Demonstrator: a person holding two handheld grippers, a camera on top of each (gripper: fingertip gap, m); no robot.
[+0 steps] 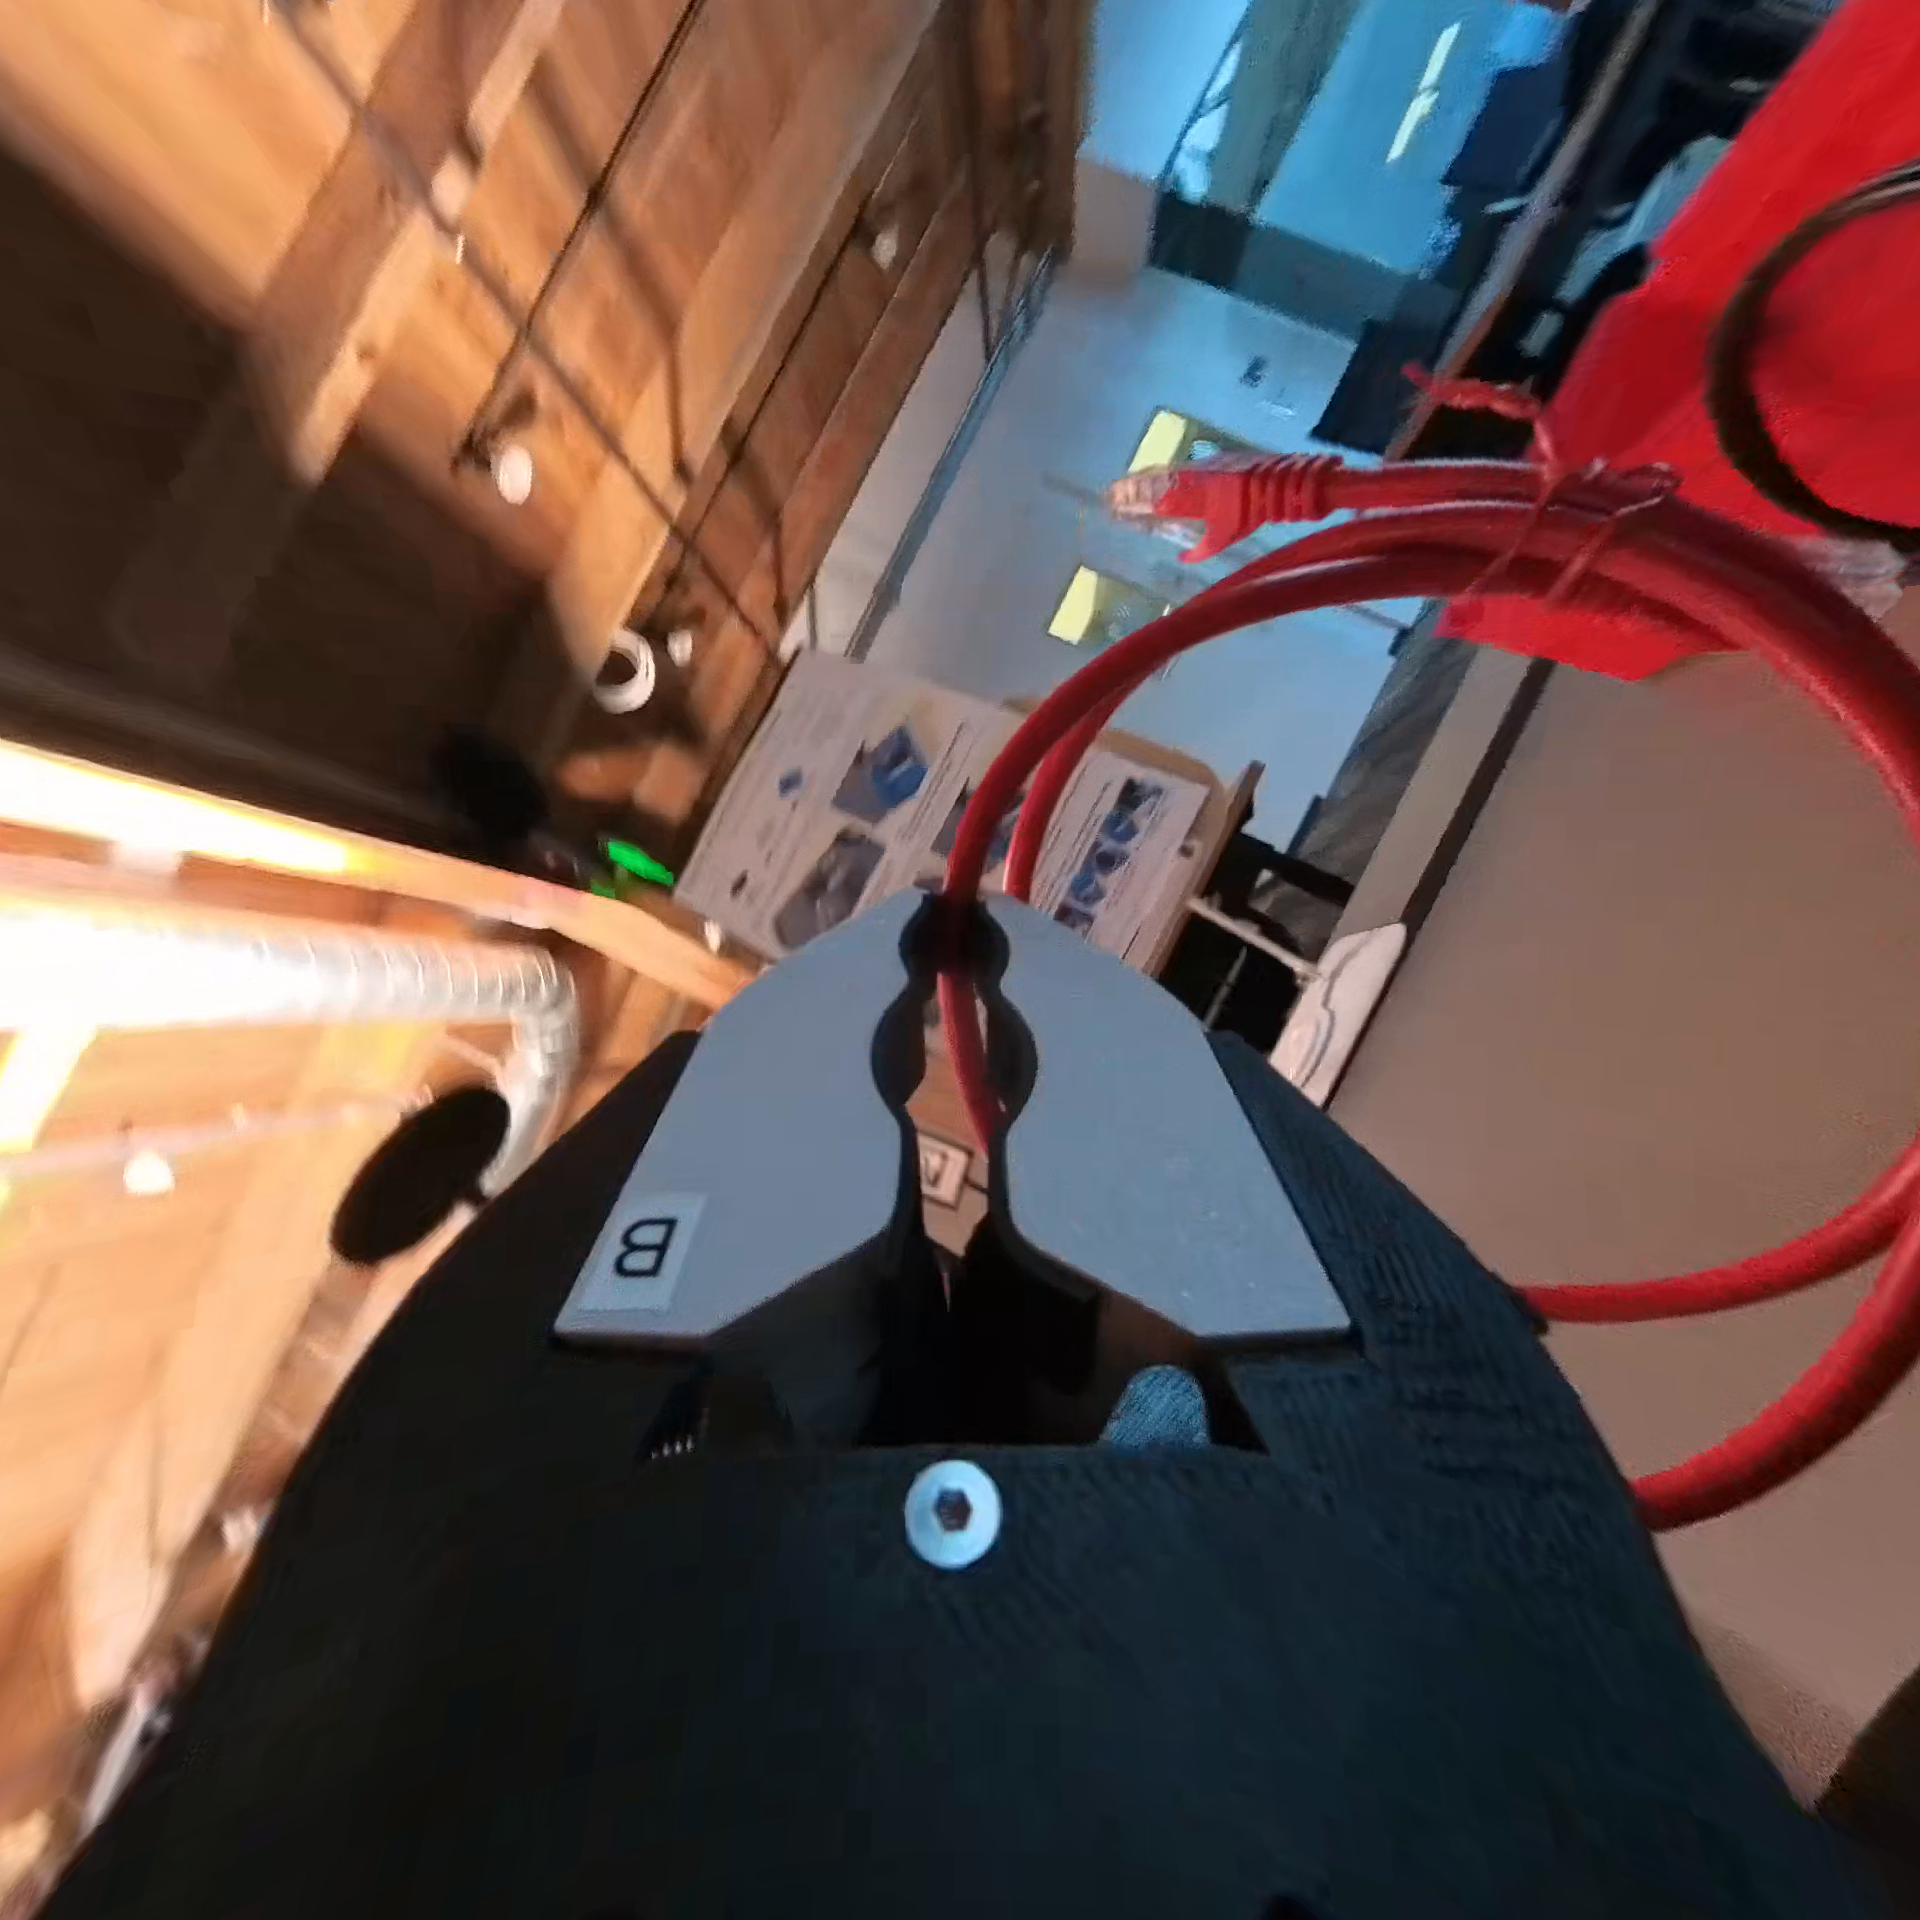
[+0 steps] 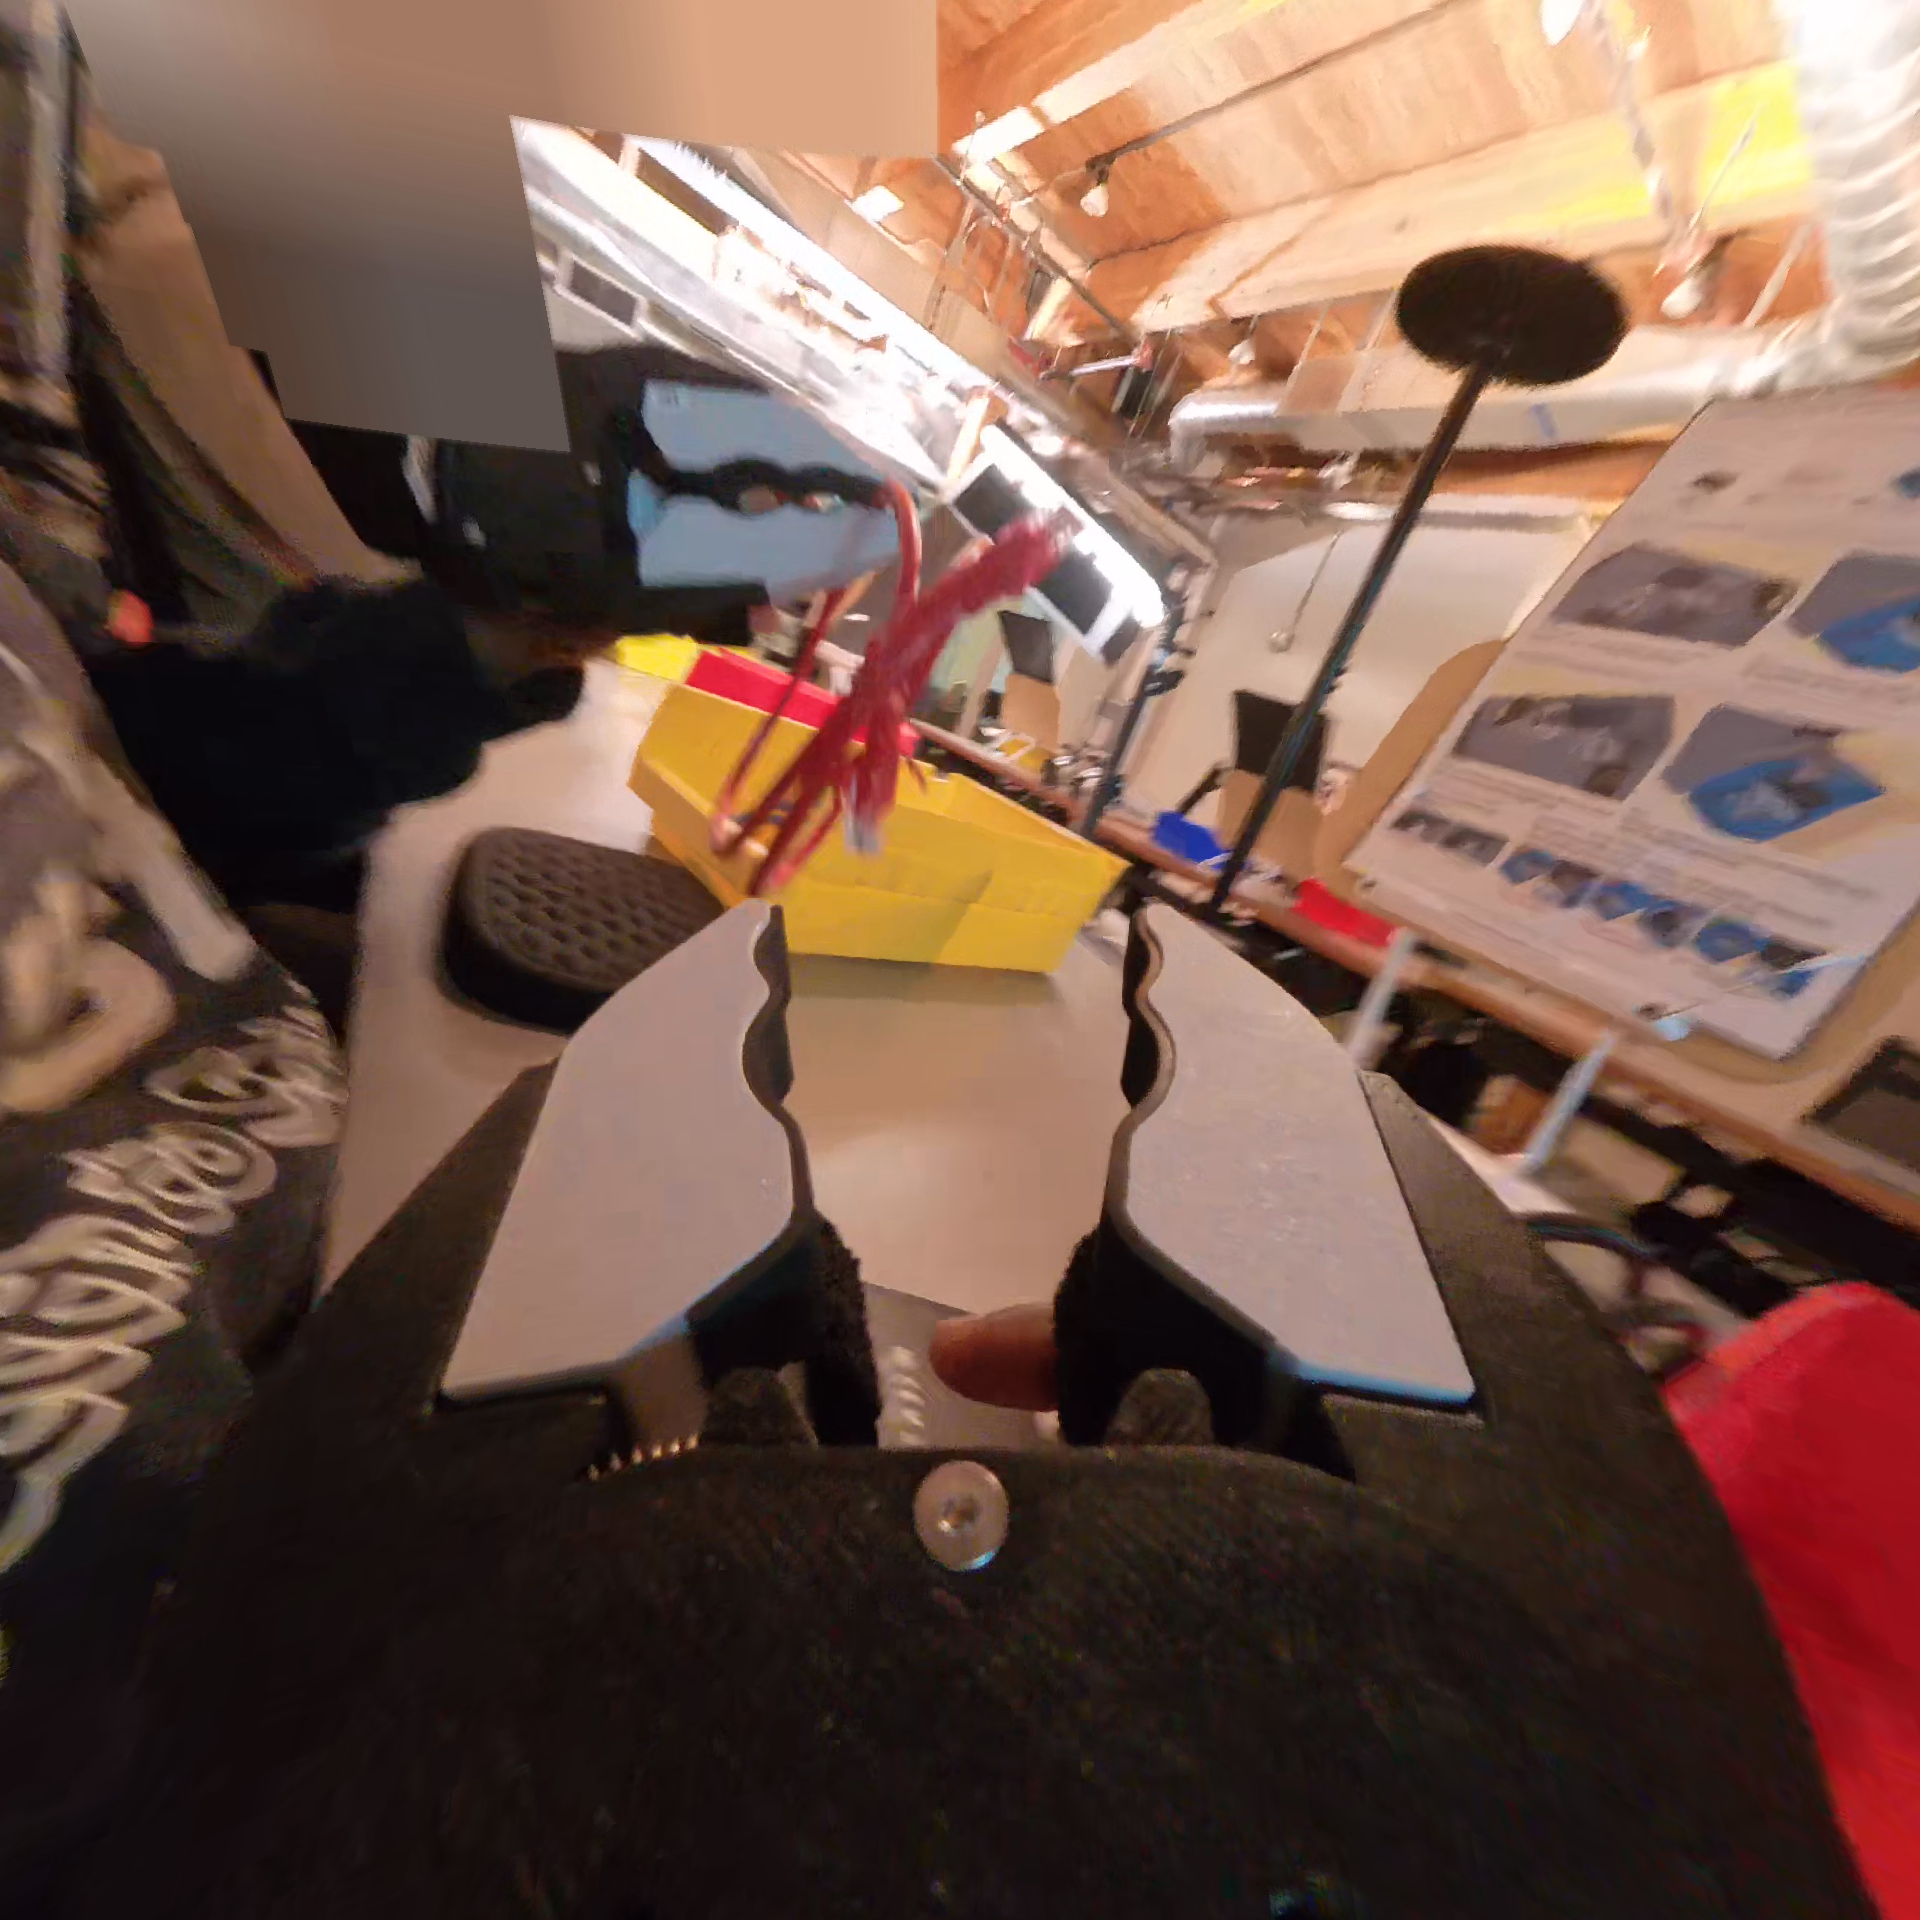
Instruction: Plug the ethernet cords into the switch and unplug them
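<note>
L gripper [image 1: 951, 920] clamps red cord [image 1: 1455, 540] | R gripper [image 2: 951, 935] fingers apart

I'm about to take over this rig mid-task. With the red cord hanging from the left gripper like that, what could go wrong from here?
1. The left gripper pinches only one strand of the red ethernet cord, so the coil may slip or swing.
2. A twist tie binds the loops together; the plug may not reach far until it is undone.
3. The right gripper is open and empty, so nothing steadies the dangling coil above the yellow bins.
</note>
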